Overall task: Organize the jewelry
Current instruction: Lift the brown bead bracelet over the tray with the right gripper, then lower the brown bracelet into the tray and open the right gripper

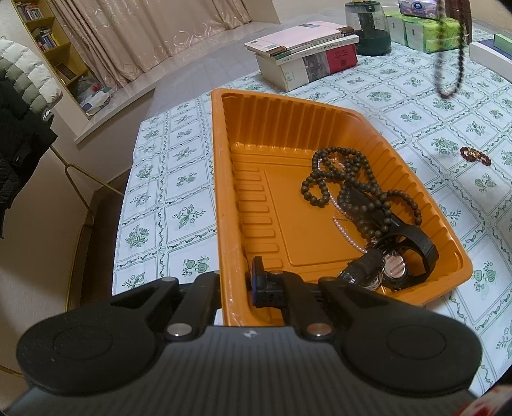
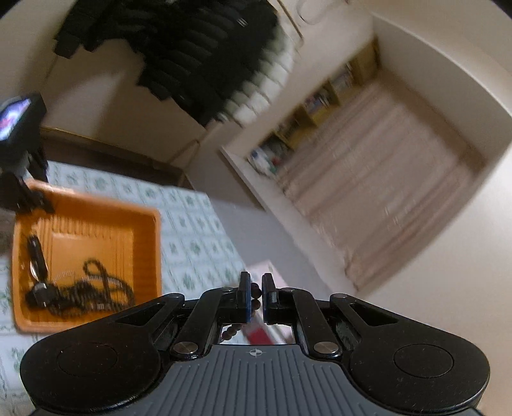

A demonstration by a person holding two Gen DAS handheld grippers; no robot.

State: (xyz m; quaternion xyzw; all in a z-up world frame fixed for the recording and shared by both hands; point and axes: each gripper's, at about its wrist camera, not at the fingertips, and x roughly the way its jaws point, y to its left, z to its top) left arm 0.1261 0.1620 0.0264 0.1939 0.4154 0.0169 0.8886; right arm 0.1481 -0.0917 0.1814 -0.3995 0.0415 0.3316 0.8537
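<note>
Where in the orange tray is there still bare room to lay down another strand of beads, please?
The tray is bare along its far end and left half, between the ribbed left wall and the dark beads. The near right corner is crowded: beads, pearls and watches overlap there. The left gripper clamps the near rim.

A stack of books (image 1: 305, 52) is lying at the far edge of the floral tablecloth (image 1: 179, 179), a dark glass jar (image 1: 368, 27) and green tissue packs (image 1: 425, 35) sitting beside it. A puffer jacket (image 1: 22, 96) is hanging beyond the left edge.
</note>
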